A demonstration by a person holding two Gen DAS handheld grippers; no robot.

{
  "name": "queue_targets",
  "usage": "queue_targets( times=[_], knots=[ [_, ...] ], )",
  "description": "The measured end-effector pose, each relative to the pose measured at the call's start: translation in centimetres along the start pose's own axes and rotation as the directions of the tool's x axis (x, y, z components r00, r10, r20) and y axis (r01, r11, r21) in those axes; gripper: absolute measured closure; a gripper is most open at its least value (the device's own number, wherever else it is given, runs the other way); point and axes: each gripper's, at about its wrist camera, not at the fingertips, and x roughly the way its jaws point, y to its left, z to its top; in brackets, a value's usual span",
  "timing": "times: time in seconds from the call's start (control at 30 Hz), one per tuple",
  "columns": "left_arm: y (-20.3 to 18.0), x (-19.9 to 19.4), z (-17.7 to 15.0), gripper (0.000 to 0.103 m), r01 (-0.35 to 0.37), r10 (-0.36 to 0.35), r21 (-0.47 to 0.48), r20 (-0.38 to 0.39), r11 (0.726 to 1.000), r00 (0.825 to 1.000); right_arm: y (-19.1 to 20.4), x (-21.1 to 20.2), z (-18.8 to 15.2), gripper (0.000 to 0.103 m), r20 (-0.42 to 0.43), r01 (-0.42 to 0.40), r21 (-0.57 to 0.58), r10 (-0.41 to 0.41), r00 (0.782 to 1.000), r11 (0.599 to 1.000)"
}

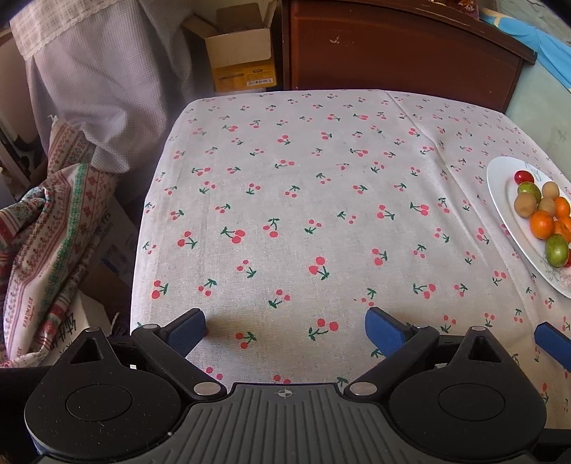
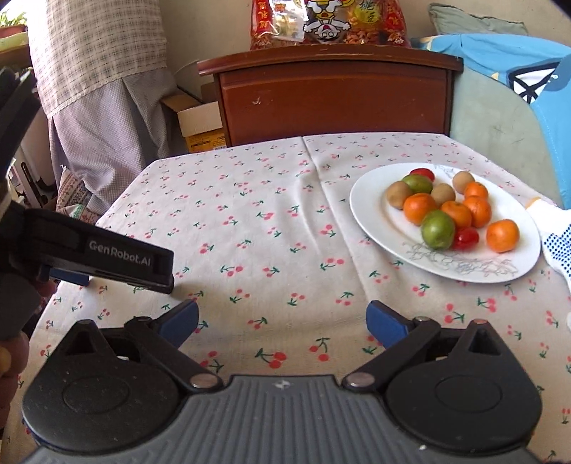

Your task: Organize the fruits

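Observation:
A white oval plate sits on the right of the cherry-print tablecloth. It holds several oranges, green fruits, brown kiwis and small red tomatoes. The plate also shows at the right edge of the left wrist view. My right gripper is open and empty, low over the cloth, in front and left of the plate. My left gripper is open and empty over bare cloth, left of the plate; its body shows in the right wrist view.
A brown wooden cabinet stands behind the table with snack bags on top. A cardboard box and draped cloths are at the left. A white dotted cloth lies right of the plate.

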Motion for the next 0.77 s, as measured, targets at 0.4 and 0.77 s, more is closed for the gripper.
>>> queue_targets(
  times=[0.4,0.77],
  knots=[
    [0.3,0.3,0.1,0.005,0.009,-0.009,-0.011,0.005,1.0,1.0,1.3,2.0,0.4,0.001,-0.011,0.02,-0.122,-0.021,1.0,0.992],
    [0.3,0.4,0.2,0.005,0.01,-0.01,-0.013,0.013,1.0,1.0,1.2,1.8,0.4,0.001,-0.006,0.019,-0.124,-0.02,1.0,0.992]
  ],
)
